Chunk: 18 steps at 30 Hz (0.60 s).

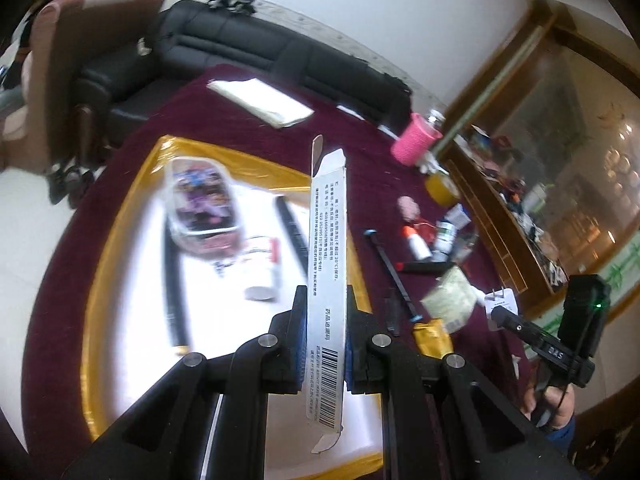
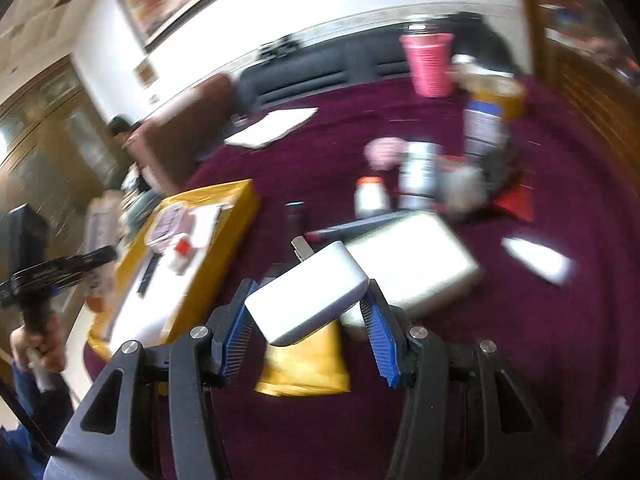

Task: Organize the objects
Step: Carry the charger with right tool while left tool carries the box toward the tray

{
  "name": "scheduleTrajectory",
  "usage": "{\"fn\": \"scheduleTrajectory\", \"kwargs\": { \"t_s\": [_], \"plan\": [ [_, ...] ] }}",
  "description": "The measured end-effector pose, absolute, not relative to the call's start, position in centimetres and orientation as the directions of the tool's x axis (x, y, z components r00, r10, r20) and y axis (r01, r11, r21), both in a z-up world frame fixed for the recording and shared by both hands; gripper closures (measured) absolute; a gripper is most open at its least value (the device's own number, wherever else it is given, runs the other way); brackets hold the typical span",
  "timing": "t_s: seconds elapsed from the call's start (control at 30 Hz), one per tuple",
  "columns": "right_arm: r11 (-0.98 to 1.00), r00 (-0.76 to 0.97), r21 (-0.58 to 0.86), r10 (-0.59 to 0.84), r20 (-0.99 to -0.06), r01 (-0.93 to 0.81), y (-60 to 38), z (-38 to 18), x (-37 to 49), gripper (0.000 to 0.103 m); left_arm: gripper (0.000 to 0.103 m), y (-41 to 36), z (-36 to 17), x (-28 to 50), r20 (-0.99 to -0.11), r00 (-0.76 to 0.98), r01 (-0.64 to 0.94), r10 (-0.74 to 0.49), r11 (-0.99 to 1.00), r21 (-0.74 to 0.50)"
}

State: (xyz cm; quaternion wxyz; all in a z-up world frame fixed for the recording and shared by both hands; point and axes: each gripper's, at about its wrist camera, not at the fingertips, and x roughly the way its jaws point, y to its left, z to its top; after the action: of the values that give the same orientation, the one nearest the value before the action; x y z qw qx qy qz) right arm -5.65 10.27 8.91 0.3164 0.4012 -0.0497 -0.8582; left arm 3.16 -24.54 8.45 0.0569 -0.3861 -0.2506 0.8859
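Note:
My left gripper [image 1: 326, 296] is shut on a long flat white carton [image 1: 326, 236] with a barcode, held upright over a yellow-rimmed white tray [image 1: 116, 248]. In the tray lie a clear plastic case [image 1: 204, 204] of colourful bits, black strips and a red-capped tube. My right gripper [image 2: 310, 292] is shut on a white plug-in charger [image 2: 304, 280], its prongs pointing away, above a yellow packet [image 2: 308, 368] and a pale flat box [image 2: 416, 264]. In the left wrist view the right gripper [image 1: 498, 312] hangs to the right with the charger. The left gripper [image 2: 96, 258] shows blurred at the right wrist view's left edge.
A dark red cloth [image 1: 360, 92] covers the table. On it stand a pink cup [image 1: 414, 140], a cluster of small bottles [image 1: 440, 236], a black strip [image 1: 392, 268] and a white paper pad [image 1: 260, 98]. A black sofa [image 1: 240, 52] and a wooden cabinet [image 1: 516, 216] border the table.

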Motion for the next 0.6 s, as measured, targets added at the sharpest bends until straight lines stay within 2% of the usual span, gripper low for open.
{"fn": "scheduleTrajectory", "kwargs": {
  "t_s": [0.33,0.6],
  "plan": [
    [-0.675,-0.322,0.336,-0.654,-0.684,0.657,-2.0,9.4,-6.5,0.052,0.091,-26.6,4.4,1.8,-0.729,-0.626,0.175,0.278,-0.86,-0.479],
    [-0.684,-0.251,0.31,-0.59,-0.768,0.66,-9.9,6.7,-10.7,0.052,0.091,-26.2,2.6,0.8,-0.777,-0.562,0.188,0.283,-0.871,-0.454]
  ]
}}
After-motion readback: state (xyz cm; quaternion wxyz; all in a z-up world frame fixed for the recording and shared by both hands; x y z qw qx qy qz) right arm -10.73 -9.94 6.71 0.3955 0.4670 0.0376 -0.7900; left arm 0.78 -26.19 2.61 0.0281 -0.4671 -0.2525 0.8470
